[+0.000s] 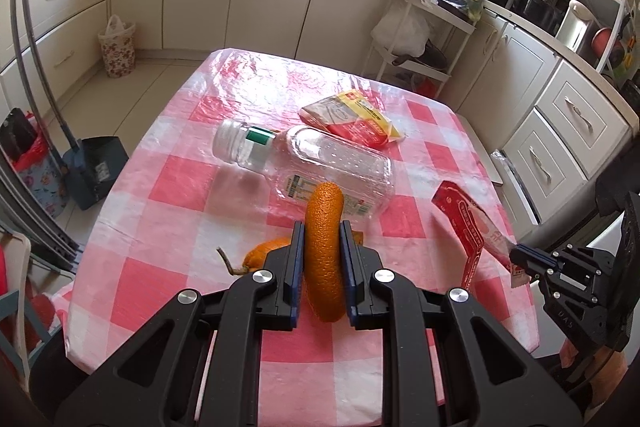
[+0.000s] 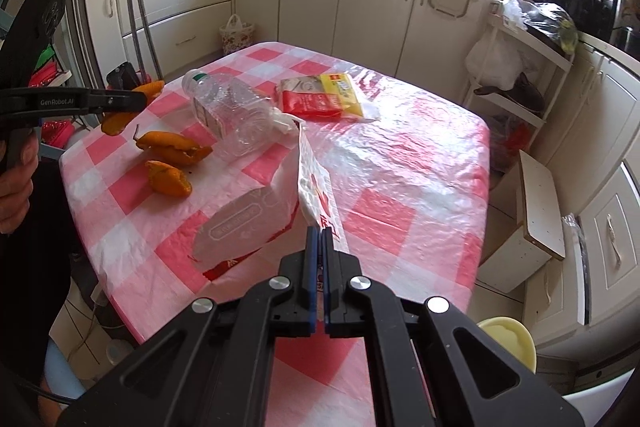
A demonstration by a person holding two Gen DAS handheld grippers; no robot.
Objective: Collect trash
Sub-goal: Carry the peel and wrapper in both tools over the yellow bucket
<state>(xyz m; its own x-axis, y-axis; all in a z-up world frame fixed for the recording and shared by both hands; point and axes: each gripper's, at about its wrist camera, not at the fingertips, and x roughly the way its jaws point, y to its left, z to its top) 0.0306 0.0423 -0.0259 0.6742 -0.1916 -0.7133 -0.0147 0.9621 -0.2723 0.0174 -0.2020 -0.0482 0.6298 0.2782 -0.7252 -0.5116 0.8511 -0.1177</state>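
An orange peel (image 1: 324,251) is clamped in the left tongs (image 1: 322,255); a plastic bag (image 2: 272,215) is pinched by the right tongs (image 2: 319,263), bottle (image 1: 316,167) at 12 o'clock.

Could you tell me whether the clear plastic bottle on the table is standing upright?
No, the clear plastic bottle lies on its side on the checked tablecloth, its cap end pointing left.
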